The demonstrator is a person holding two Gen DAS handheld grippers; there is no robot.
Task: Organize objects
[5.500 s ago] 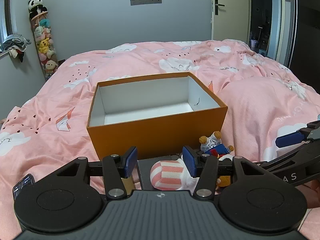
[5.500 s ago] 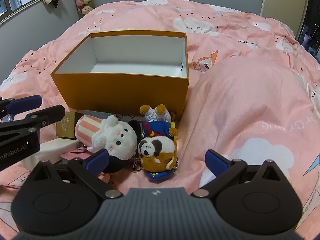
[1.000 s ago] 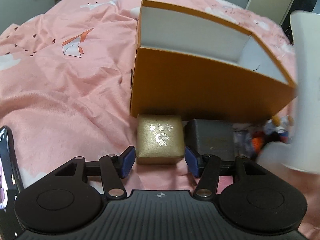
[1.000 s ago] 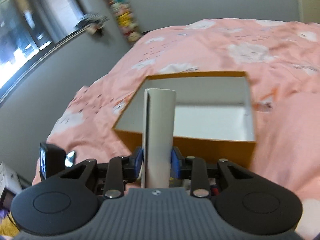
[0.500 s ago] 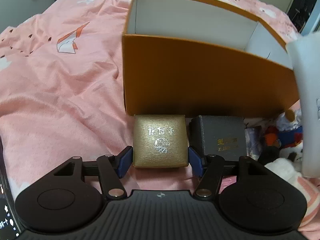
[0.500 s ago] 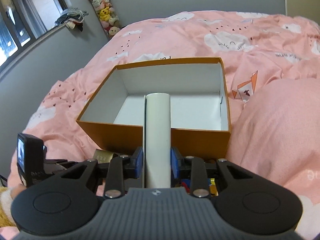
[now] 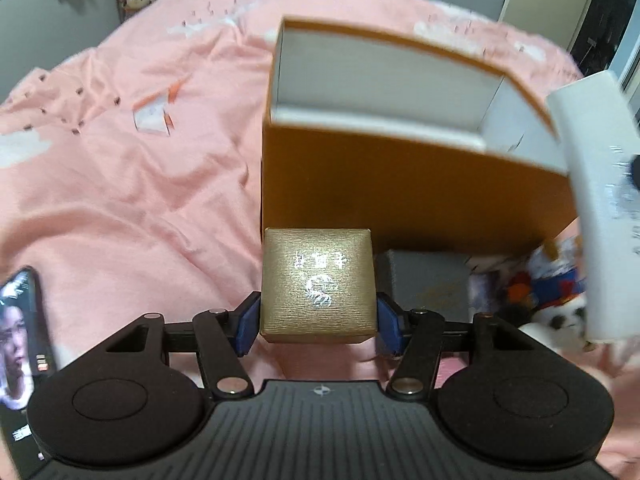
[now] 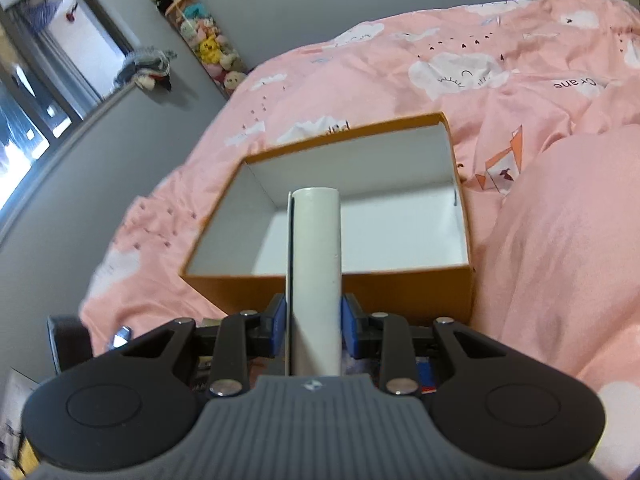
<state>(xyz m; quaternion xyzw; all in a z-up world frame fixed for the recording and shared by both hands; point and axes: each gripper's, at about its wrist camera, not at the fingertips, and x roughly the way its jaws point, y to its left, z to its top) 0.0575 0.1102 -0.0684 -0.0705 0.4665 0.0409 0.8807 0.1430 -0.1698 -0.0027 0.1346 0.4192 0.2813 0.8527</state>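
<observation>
Two grippers: one held in each hand, both above a bed with a pink cloud-print duvet [image 7: 120, 184].
Left gripper [image 7: 318, 326]: its blue pads [image 7: 245, 326] are closed against both sides of a small square gold box with silver lettering on its lid [image 7: 318, 284].
Gold box position: near the camera, just in front of the near orange wall of the big box; whether it is lifted off the duvet cannot be told from this blurred view.
Right gripper [image 8: 314, 326]: its blue pads [image 8: 278, 326] are clamped on a tall, narrow white box held upright on its edge [image 8: 316, 280].
White box position: above the near wall of the big box in the right wrist view; in the left wrist view it shows at the far right edge [image 7: 596, 208].
Big box: open rectangular cardboard box, orange outside and white inside [image 8: 404, 292], resting on the duvet; its white floor shows bare.
Dark grey square box [image 7: 426, 284]: on the duvet just right of the gold box, against the orange wall.
Plush toys [image 7: 548, 292]: a blurred cluster, right of the grey box, partly hidden by the white box.
Phone [image 7: 18, 340]: lit screen at the left edge.
Background: stuffed toys hanging in a column [image 8: 204, 46] on the grey far wall.
</observation>
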